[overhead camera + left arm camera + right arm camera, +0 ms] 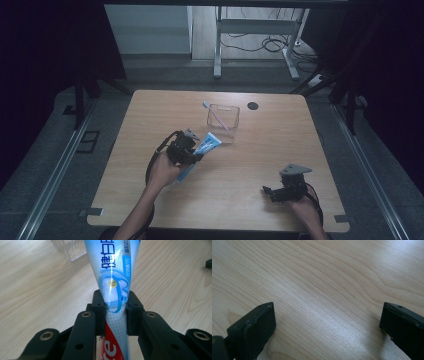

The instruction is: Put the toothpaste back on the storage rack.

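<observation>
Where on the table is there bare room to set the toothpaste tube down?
Bare wood lies along the table's left edge, beside the left tool gripping the toothpaste tube, and in the middle between both tools. It is crowded at the clear container holding a toothbrush, and near the right tool.

The high view was dimly lit, with near-black surroundings and a paler strip of floor lit beyond the counter. In the left gripper view a streak of glare was seen on the toothpaste tube, whose nearest part was blurred. Soft sheen was spread across the wood in the right gripper view.
</observation>
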Demonstrator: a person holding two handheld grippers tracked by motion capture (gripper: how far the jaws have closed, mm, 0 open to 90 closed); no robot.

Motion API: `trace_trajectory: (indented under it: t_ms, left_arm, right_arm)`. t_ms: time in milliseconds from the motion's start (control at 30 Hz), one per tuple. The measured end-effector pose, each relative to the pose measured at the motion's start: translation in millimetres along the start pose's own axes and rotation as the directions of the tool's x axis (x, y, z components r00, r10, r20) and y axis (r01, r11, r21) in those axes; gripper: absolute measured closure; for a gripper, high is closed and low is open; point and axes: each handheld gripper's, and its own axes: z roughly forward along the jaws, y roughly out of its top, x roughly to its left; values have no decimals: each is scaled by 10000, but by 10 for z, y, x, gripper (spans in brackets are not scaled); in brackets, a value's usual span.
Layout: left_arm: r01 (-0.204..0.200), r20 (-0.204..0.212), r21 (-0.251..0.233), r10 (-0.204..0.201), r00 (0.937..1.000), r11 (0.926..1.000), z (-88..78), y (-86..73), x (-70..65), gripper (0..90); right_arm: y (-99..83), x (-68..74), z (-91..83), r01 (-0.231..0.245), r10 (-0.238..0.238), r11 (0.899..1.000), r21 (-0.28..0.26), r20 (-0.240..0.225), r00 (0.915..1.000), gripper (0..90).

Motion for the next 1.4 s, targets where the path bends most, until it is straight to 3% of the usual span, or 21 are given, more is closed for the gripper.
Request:
trace_trajectory:
  t_ms: [700,1167,1400]
  left_arm:
    - [-186,-222,-917,166,9996,9956,-179,360,55,739]
    - [-350,-551,-1560,267,9981,9871,-220,674,71,739]
    - [-284,-541,-2021,177,9984,9790,-211,797,124,739]
  right_arm:
    - [0,-3,2,38,-38,10000,-15,12,10000,0]
    - [1,-3,2,31,-31,10000,-13,-2,10000,0]
    - [0,-3,2,40,-40,10000,-16,1,10000,0]
